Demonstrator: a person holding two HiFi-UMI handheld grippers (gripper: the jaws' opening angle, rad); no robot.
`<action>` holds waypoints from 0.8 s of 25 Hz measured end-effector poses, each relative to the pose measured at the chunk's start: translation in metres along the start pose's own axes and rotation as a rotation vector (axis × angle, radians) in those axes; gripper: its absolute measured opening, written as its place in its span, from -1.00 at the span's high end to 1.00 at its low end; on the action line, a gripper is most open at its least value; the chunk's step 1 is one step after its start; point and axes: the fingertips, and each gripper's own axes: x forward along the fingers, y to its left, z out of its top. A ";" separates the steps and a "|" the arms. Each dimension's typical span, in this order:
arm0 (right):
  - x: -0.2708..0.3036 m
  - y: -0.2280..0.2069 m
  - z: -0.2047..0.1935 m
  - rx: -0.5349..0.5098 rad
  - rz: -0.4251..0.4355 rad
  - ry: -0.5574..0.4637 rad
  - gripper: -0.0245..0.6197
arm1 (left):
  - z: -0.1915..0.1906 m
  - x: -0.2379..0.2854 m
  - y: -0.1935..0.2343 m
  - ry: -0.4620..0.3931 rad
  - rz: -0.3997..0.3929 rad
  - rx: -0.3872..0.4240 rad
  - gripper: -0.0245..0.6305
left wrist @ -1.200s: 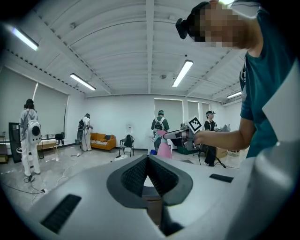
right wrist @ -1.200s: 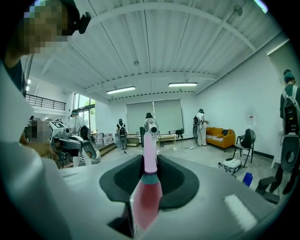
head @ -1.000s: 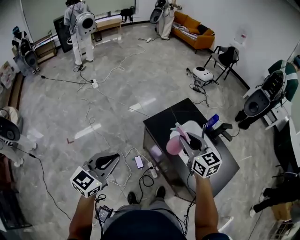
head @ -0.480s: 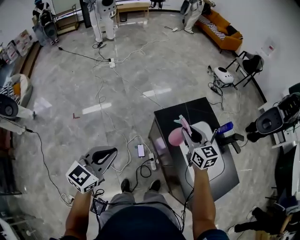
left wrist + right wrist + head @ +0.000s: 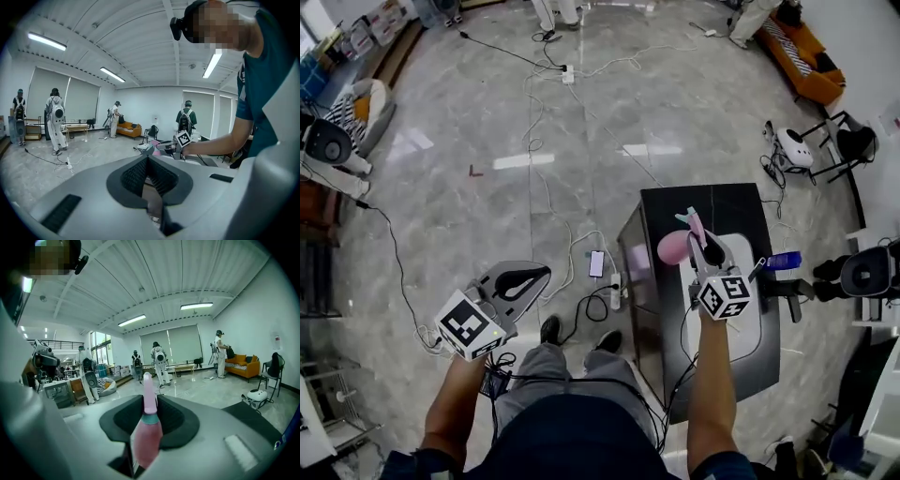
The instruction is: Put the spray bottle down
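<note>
In the head view my right gripper (image 5: 701, 246) is shut on a pink spray bottle (image 5: 673, 247) and holds it over the black table (image 5: 670, 211). The bottle's round body sticks out to the left of the jaws, with its pale nozzle pointing away from me. In the right gripper view the spray bottle (image 5: 144, 437) stands upright between the two jaws of the right gripper (image 5: 149, 398), neck and nozzle rising above them. My left gripper (image 5: 542, 273) hangs over the floor left of the table, shut with nothing in it; its ribbed pads (image 5: 137, 174) meet at the tip.
A white tray (image 5: 750, 330) lies on the table under my right forearm. A blue bottle (image 5: 784, 260) and a black stand sit at the table's right edge. Cables, a power strip (image 5: 619, 291) and a phone (image 5: 595, 263) lie on the floor. Several people stand far off.
The right gripper has come down with the spray bottle toward the table. The left gripper has sunk a little. The head camera now looks more steeply down.
</note>
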 end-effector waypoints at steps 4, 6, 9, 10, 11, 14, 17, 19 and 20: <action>0.013 -0.015 -0.023 -0.005 0.010 0.013 0.59 | -0.015 0.015 0.001 0.016 0.020 -0.011 0.91; 0.018 -0.020 -0.031 -0.014 0.012 0.013 0.59 | -0.020 0.020 0.002 0.024 0.030 -0.017 0.91; 0.024 -0.027 -0.043 -0.030 0.017 0.013 0.59 | -0.025 0.025 0.004 0.028 0.048 -0.015 0.91; 0.026 -0.029 -0.046 -0.035 0.018 0.013 0.58 | -0.026 0.027 0.006 0.026 0.055 -0.007 0.91; 0.027 -0.030 -0.049 -0.041 0.019 0.012 0.58 | -0.028 0.027 0.008 0.026 0.063 -0.003 0.91; 0.030 -0.027 -0.055 -0.058 0.022 0.006 0.57 | -0.035 0.020 0.015 0.034 0.093 -0.016 0.91; 0.031 -0.023 -0.055 -0.071 0.023 0.001 0.56 | -0.039 0.012 0.023 0.040 0.116 -0.022 0.91; 0.031 -0.021 -0.056 -0.072 0.013 0.002 0.55 | -0.039 0.006 0.027 0.037 0.124 -0.021 0.91; 0.030 -0.021 -0.056 -0.071 0.006 0.005 0.55 | -0.038 0.004 0.029 0.032 0.127 -0.020 0.91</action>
